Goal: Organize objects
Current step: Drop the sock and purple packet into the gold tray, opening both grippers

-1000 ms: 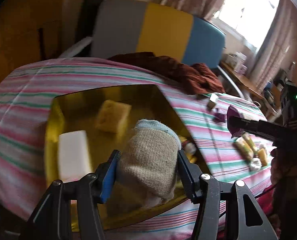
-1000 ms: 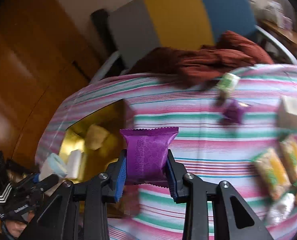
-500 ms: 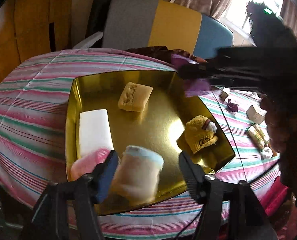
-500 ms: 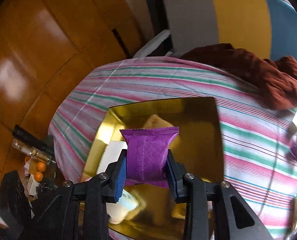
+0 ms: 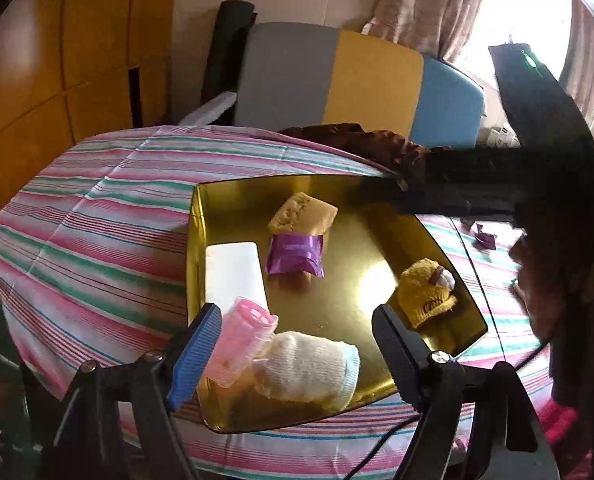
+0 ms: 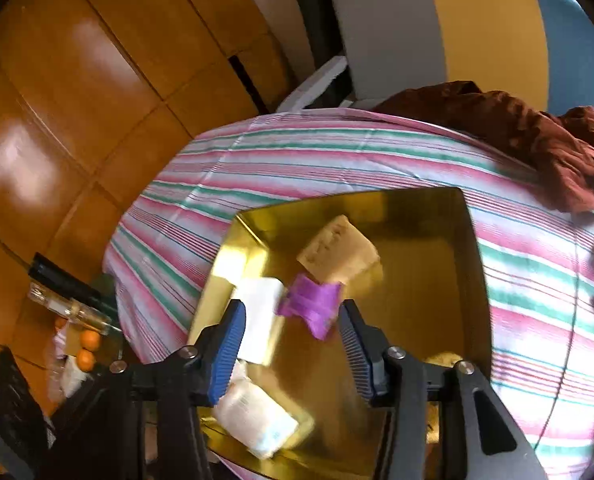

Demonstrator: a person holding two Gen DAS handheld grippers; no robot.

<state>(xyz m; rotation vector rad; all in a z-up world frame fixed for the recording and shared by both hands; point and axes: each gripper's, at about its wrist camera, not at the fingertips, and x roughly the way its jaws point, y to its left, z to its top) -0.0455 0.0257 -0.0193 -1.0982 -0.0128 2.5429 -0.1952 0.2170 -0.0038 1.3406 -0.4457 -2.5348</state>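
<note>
Two purple packets (image 5: 295,255), two rolled socks (image 5: 309,364)

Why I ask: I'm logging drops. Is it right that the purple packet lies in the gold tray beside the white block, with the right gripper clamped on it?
Not quite. The purple packet does lie in the gold tray beside the white block, but the right gripper is opening, its pads clear of the packet, as the right wrist view shows.

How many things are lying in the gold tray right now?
6: a tan sponge at the back, a purple packet before it, a white block left, a yellow sock right, a pink roller and a white sock in front. The right gripper may hide more.
</note>
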